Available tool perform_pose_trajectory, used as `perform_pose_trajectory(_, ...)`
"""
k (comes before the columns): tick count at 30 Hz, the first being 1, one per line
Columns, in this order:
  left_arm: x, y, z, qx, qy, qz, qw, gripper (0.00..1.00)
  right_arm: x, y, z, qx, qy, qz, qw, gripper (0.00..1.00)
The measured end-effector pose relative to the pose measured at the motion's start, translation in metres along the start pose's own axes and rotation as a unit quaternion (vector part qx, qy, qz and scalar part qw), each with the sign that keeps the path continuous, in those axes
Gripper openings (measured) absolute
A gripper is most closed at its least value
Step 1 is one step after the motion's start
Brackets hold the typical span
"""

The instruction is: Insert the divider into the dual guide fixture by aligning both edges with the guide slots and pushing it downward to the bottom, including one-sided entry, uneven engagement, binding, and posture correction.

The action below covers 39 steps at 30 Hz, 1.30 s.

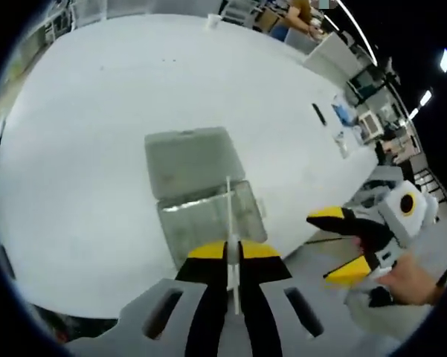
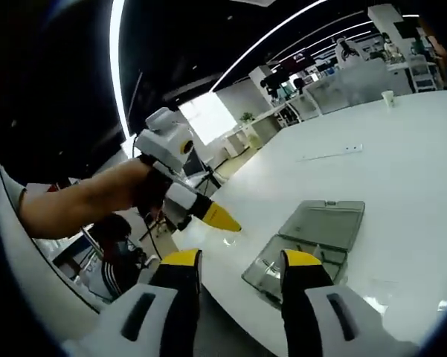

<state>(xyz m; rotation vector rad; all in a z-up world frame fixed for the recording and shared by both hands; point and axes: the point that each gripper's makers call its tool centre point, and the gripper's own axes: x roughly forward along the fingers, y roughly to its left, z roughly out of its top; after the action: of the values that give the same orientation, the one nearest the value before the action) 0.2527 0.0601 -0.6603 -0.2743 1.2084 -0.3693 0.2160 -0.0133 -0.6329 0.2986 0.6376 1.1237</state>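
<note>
In the left gripper view, the left gripper [image 1: 233,256] rises from the bottom with its yellow-tipped fingers [image 1: 206,251] drawn nearly together, pinching a thin white divider [image 1: 230,223] edge-on between them. The divider runs straight up from between the fingertips and its far end reaches over the clear plastic fixture [image 1: 212,219], a shallow see-through box lying just ahead of the fingers on the white counter [image 1: 97,134]. Whether the divider's edge has entered a slot cannot be told. The box's lid [image 1: 192,160] is folded open, lying flat beyond the tray. To the right of the fingers, off the counter's edge, the right gripper [image 1: 342,245] comes into view with its two yellow tips spread apart and nothing between them, a hand [image 1: 416,281] behind it.

In the right gripper view, the right gripper [image 2: 238,271] has its fingers [image 2: 180,260] wide apart and empty. The fixture [image 2: 297,264] sits on the counter [image 2: 402,171] just beyond the right-hand fingertip, its open lid [image 2: 326,222] farther on. Up and left of the fingers, the left gripper [image 2: 222,218] shows with a yellow tip pointing toward the fixture, held by a hand [image 2: 126,182] and forearm; its grip cannot be made out from here.
</note>
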Motion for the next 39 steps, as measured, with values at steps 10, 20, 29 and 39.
perform_pose_trajectory(10, 0.001, 0.001, 0.0, -0.009, 0.019, 0.012, 0.9997, 0.01, -0.001, 0.002, -0.003, -0.044, 0.002, 0.007, 0.999, 0.43)
perform_pose_trajectory(20, 0.005, 0.006, -0.003, -0.022, 0.038, 0.021, 0.9988, 0.01, 0.001, 0.003, -0.009, -0.112, 0.015, 0.006, 0.9935, 0.49)
perform_pose_trajectory(29, 0.01, 0.011, -0.007, -0.031, 0.051, 0.031, 0.9977, 0.01, 0.0, 0.001, -0.016, -0.167, 0.033, 0.0, 0.9854, 0.55)
perform_pose_trajectory(39, 0.014, 0.015, -0.011, -0.041, 0.062, 0.038, 0.9965, 0.01, -0.001, 0.001, -0.023, -0.217, 0.049, -0.002, 0.975, 0.6)
